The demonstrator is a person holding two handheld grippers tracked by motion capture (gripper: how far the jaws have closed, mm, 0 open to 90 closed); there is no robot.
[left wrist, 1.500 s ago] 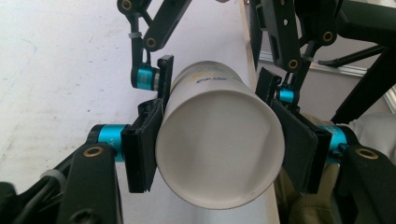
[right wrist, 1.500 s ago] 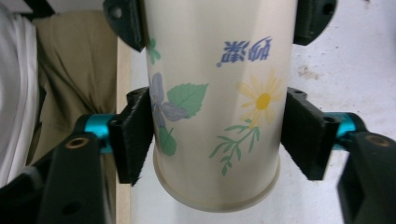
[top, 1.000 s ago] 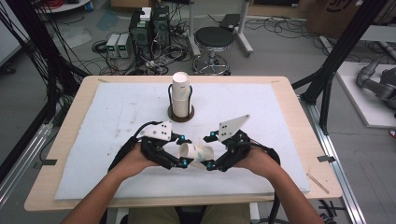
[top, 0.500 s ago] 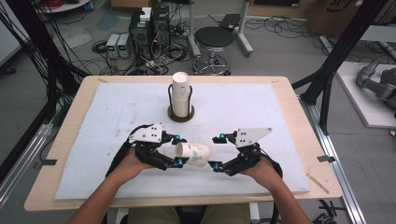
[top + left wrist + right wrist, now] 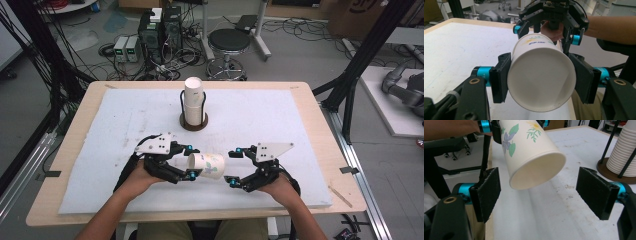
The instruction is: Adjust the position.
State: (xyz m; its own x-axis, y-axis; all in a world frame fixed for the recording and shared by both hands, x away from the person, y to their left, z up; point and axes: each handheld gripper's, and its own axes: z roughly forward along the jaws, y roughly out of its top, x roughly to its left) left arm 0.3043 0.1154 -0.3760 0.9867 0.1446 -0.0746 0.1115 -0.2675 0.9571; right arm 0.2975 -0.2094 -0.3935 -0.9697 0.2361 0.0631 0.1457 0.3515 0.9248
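Left claw (image 5: 192,162) clamps paper cup (image 5: 206,165) sideways; right claw (image 5: 235,166) released beside it. Next: probably grip cup's open end.

blue print on the paper cup (image 5: 541,75) — too blurred to read.

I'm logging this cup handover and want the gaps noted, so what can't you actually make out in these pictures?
- Paper cup rim end: in the left gripper view its own base and body hide it.
- Left gripper: in the right gripper view the top edge cuts it off.
- Cup stack top: cut off by the right gripper view's corner.
- Cup print wording: too small in the high view.
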